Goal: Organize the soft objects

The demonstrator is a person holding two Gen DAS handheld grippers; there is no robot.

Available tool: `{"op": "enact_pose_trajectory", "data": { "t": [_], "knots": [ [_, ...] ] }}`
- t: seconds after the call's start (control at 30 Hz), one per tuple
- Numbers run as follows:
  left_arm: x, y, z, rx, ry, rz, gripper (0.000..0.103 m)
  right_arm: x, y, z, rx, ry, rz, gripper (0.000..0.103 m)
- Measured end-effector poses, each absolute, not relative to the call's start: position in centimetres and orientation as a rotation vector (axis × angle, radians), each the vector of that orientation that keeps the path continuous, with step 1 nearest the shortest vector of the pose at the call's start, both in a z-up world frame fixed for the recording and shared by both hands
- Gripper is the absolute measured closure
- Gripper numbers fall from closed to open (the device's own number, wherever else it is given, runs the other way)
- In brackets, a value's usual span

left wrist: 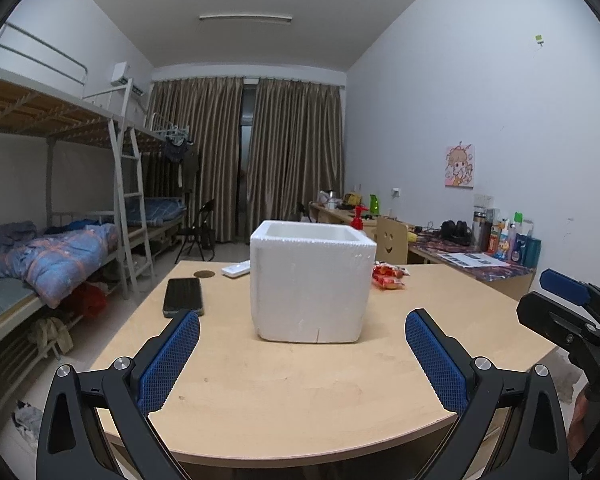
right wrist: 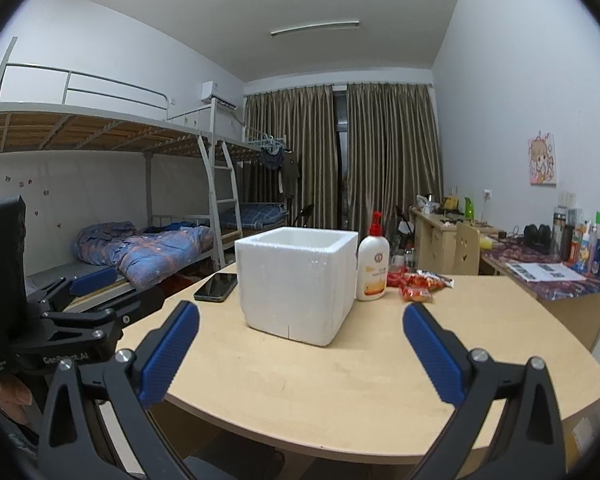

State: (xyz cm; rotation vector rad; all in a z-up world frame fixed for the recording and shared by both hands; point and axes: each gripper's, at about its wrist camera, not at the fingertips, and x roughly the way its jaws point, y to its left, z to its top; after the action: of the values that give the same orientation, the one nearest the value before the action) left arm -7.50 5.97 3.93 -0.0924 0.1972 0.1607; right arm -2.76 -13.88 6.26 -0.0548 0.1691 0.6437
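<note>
The red snack packets (right wrist: 414,285), the only soft-looking things on the counter (right wrist: 340,392), lie in a loose heap at the far right, just behind and to the right of the white foam box (right wrist: 300,284); from the left wrist view only a corner of them shows past the box's right wall. That box stands open-topped near the middle, which reads as the place you are meant to drop the packets into, though nothing shows inside it from this low angle. The lotion pump bottle (right wrist: 373,264) stands upright just beside the box's far right corner, between it and the packets, so it is the thing you could knock on a reach from the near side. A black phone (left wrist: 183,296) lies flat to the box's left, with a white remote (left wrist: 236,269) farther back; both are out of the likely path. Your right gripper (right wrist: 300,344) hangs at the near edge with its 2 fingers spread wide and nothing between them, lined up on the box. Your left gripper (left wrist: 302,346) sits likewise, fingers wide apart and empty, well short of any object.
</note>
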Motion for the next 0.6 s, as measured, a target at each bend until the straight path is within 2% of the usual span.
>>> {"op": "enact_pose_trajectory", "data": {
  "t": [0.33, 0.6],
  "knots": [
    [-6.4, 5.7, 2.5, -0.091, 0.239, 0.185, 0.0, -1.5, -13.7, 4.9, -0.033, 0.284, 0.626, 0.0],
    [-6.7, 5.3, 2.6, -0.071, 0.227, 0.184, 0.0, -2.4, -14.2, 5.3, -0.031, 0.272, 0.622, 0.0]
  ]
}}
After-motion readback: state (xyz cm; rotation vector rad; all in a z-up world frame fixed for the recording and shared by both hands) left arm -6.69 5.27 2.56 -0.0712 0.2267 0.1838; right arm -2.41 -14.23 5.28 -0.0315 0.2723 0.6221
